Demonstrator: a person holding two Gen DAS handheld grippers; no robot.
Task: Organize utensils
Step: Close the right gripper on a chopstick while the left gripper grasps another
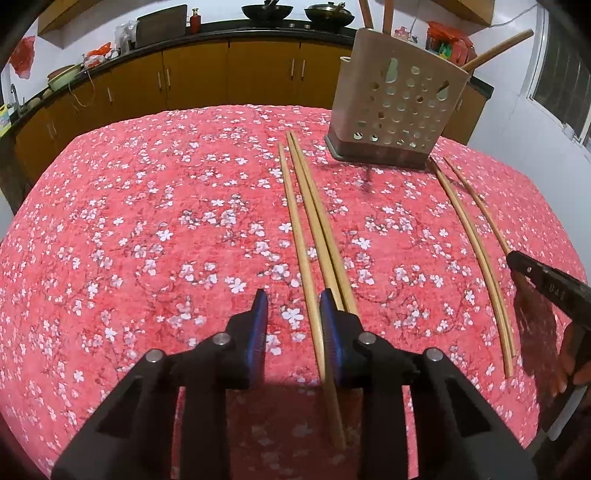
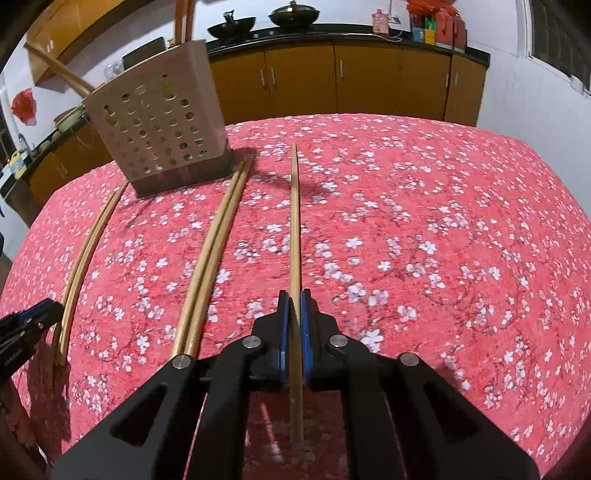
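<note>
Two tools point steeply down over the bench, which carries a red cloth with white flowers. The left tool stands with its jaws partly apart, and one chopstick lies between them; the blue pads do not press on it, and the right pad is just beside it. No earlier view is given, so only this released state can be told. The right tool is clenched on a single chopstick, whose long axis runs straight away from the tool toward the far edge of the bench. Just right of the left tool's chopstick lies a pair of chopsticks, touching each other. Another pair lies between the two tools. All sticks run from the near edge toward the far edge. A perforated utensil holder stands upright near the far edge, and wooden handles lean out of it. Behind the bench are orange cabinets and two woks.
</note>
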